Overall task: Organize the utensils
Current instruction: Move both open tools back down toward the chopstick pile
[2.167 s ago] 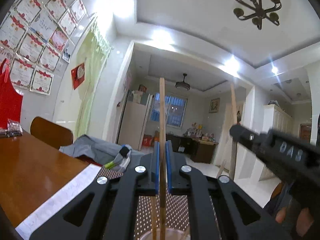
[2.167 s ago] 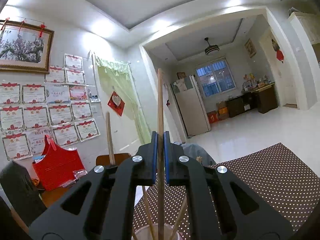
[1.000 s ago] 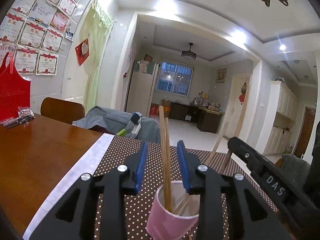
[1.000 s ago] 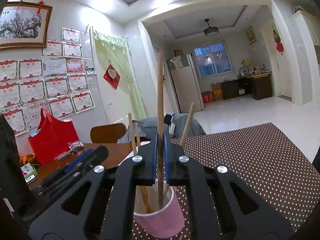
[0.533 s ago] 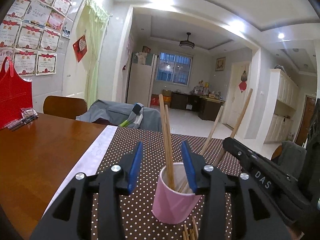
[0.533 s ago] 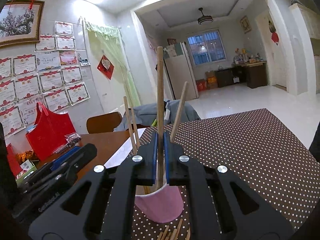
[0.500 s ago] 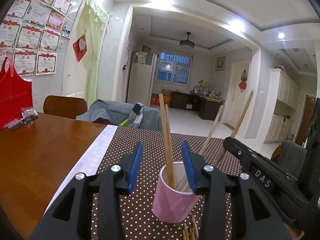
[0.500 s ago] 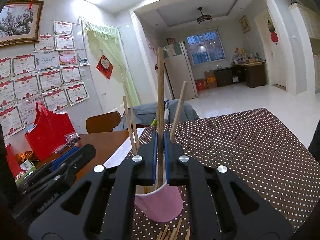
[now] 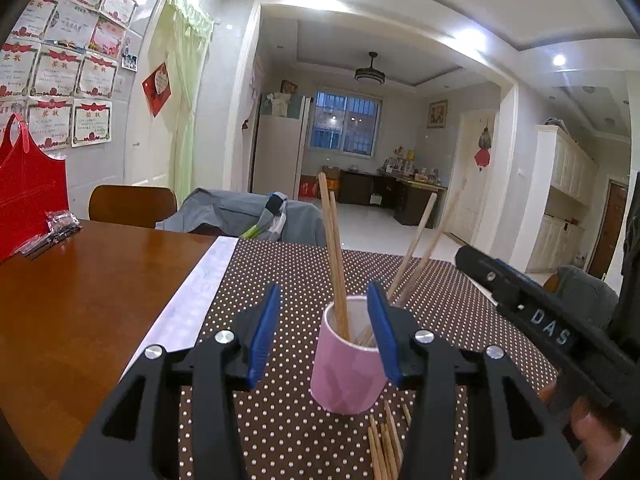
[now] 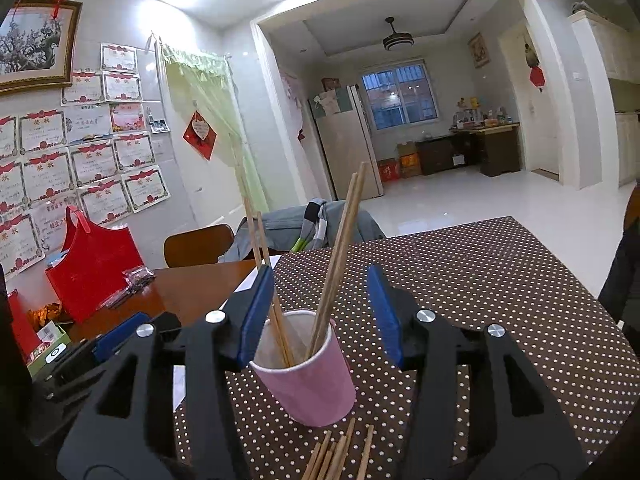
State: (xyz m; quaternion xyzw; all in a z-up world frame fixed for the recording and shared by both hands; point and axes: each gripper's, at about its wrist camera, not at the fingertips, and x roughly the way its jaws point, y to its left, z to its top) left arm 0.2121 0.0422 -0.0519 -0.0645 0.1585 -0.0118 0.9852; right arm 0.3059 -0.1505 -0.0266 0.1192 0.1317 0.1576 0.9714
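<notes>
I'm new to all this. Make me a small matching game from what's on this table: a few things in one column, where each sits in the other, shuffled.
Things:
1. pink cup
2. loose chopsticks
3. red bag
4. standing chopsticks

Places:
A. bare wood, by the wall
B. inside the cup
C. upright on the dotted mat
D. flat on the mat, in front of the cup

Pairs: 1-C, 2-D, 3-A, 4-B
</notes>
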